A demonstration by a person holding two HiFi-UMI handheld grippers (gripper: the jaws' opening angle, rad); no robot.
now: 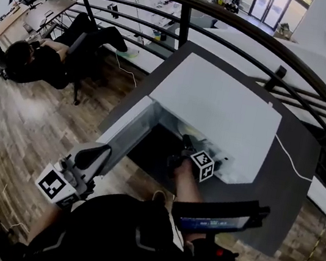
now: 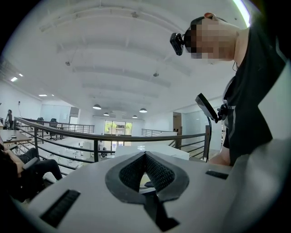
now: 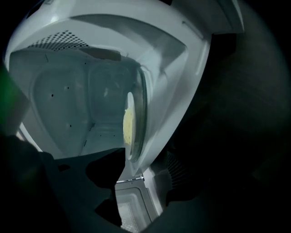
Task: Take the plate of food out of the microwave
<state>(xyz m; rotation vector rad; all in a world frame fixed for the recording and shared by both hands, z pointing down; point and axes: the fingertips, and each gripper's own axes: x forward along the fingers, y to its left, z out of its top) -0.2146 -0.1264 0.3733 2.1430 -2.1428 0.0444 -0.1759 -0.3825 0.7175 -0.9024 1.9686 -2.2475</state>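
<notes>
A pale round plate carrying yellow food sits inside the white microwave, at twelve o'clock from the right gripper, whose jaws are wide apart and empty. The left gripper is closed on nothing.

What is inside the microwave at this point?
The right gripper view shows a plate with yellow food in the white cavity of the microwave. The right tool, open, holds nothing. In the head view the microwave's top covers most of the interior.
</notes>
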